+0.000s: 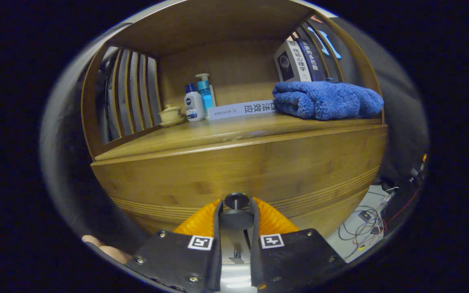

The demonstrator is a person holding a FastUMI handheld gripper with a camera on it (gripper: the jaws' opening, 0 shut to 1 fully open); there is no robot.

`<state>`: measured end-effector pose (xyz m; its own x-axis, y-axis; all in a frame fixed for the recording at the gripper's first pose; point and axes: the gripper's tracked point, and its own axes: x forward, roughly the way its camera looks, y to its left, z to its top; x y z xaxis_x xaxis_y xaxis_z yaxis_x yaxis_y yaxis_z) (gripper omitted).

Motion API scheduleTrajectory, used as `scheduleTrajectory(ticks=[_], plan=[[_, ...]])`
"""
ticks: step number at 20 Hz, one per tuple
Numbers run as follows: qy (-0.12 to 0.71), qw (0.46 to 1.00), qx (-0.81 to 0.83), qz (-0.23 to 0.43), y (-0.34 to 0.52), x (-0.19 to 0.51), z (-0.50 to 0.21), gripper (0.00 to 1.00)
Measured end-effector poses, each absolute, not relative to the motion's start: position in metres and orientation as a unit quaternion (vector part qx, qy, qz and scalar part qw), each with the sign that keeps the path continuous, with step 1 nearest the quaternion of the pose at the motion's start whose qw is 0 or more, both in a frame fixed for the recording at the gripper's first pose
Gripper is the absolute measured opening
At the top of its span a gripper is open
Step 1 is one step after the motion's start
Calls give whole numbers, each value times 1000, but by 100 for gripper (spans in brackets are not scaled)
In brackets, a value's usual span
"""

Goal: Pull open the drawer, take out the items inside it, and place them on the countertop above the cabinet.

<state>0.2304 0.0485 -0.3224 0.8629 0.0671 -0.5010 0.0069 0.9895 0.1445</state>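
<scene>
Between the tongs (pixel 236 211), the drawer knob (pixel 236 200) sits with both fingers closed against its sides; the drawer front (pixel 238 171) lies flush just beyond them, so the drawer appears unopened and its contents hidden. Above it, the table (pixel 226 132) carries a folded blue towel (pixel 326 99), a flat book (pixel 242 110), two bottles (pixel 198 101) and a small lidded cup (pixel 170 114). Judged rigid and small, the knob may slip; a grip behind its head suits a straight pull.
</scene>
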Motion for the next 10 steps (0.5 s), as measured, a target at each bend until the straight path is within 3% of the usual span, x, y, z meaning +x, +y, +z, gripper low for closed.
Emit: scheduleTrajectory(ticks=[10], plan=[[264, 961, 76, 16, 46, 168, -310, 28]])
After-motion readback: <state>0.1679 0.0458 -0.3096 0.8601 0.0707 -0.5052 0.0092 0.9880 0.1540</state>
